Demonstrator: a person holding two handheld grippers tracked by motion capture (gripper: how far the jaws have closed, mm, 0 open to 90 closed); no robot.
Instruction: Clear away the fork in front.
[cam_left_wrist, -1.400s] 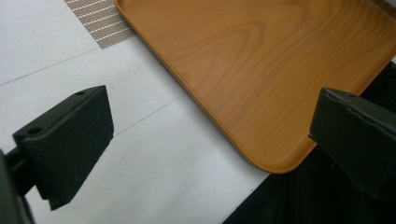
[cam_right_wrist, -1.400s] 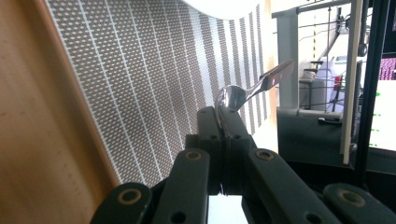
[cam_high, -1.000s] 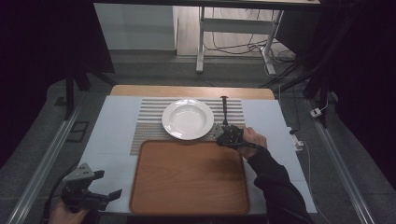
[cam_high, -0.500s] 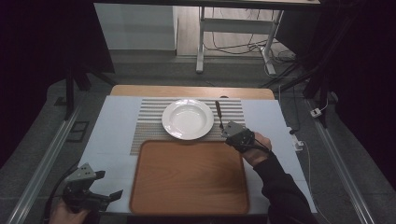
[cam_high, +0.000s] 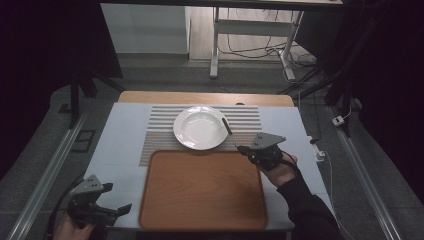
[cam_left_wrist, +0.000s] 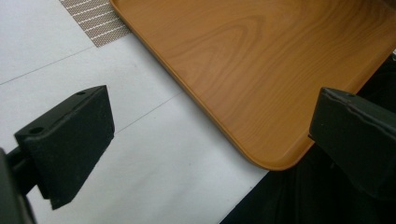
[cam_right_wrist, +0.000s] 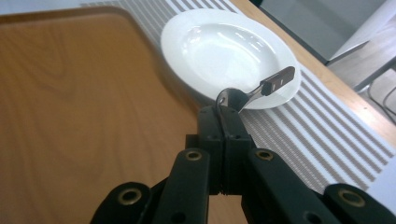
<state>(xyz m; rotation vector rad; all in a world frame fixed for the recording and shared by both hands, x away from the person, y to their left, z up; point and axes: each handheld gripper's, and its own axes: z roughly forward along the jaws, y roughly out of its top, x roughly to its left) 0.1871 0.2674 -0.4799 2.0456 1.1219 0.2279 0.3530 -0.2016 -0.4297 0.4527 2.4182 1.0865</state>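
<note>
My right gripper (cam_high: 242, 148) is at the tray's far right corner, shut on the metal end of a spoon-like utensil (cam_high: 227, 125). Its dark handle points away over the right rim of the white plate (cam_high: 199, 128). In the right gripper view the jaws of my right gripper (cam_right_wrist: 224, 122) pinch the curved metal end of the utensil (cam_right_wrist: 261, 88), which is lifted above the plate (cam_right_wrist: 219, 46). My left gripper (cam_high: 123, 207) is open over the table's near left corner. In the left gripper view my left gripper (cam_left_wrist: 210, 140) holds nothing, with the tray's corner (cam_left_wrist: 261, 70) ahead of it.
The wooden tray (cam_high: 202, 187) lies bare on the white table top, near the person. A striped placemat (cam_high: 160, 131) lies under the plate, just beyond the tray. The placemat (cam_right_wrist: 322, 140) runs to the table's wooden far edge (cam_high: 150, 97).
My right gripper has drawn right and toward the person, rising with the utensil. The handle now leans over the plate's right rim. My left gripper has stayed put.
</note>
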